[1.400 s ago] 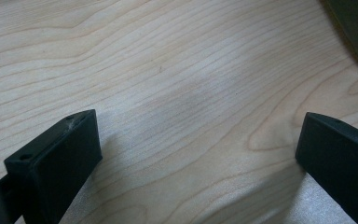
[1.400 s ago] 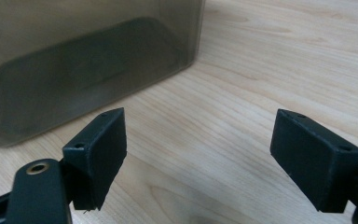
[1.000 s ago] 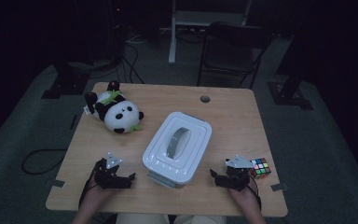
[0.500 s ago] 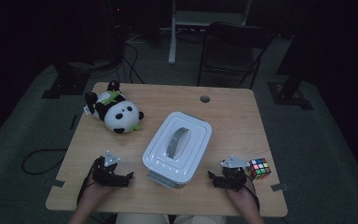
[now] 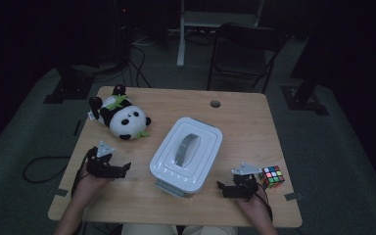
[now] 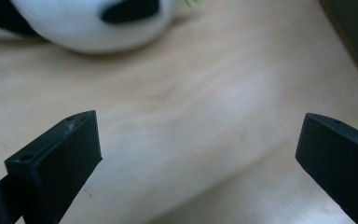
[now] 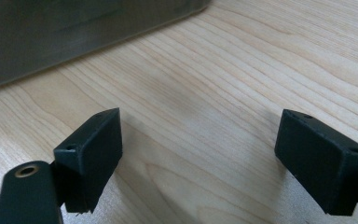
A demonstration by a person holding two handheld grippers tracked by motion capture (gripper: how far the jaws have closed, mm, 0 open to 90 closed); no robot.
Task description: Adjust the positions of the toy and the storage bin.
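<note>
- Left hand-held gripper [image 5: 125, 167] hovers over the near left part of the table [image 5: 254, 122], and I see its jaws standing wide apart with nothing between them; in the left gripper view they frame bare wood, with the toy's white belly at the top edge.
- Right hand-held gripper [image 5: 221, 186] sits low at the near right, just beside the box's near right corner. Its jaws have just been opening and now stand wide apart on nothing but wood grain, as the right gripper view shows.
- Between my two grippers stands the white lidded box [image 5: 187, 154], in the middle of the table, turned a little askew, its lid on and the grey handle [image 5: 185, 149] lying along the top.
- A plush panda [image 5: 122, 116] lies on its back at the far left, near the left gripper but clearly apart from it.
- A colour cube [image 5: 271, 176] rests at the near right, just beside the right gripper's body, untouched.
- I judge the work as barely begun: nothing is gripped, the lid is not lifted, and both small things lie outside the box.
- What is left, as I read it: close on one thing, the panda being the likelier for the left side, and get the lid off the box, whichever comes first.
</note>
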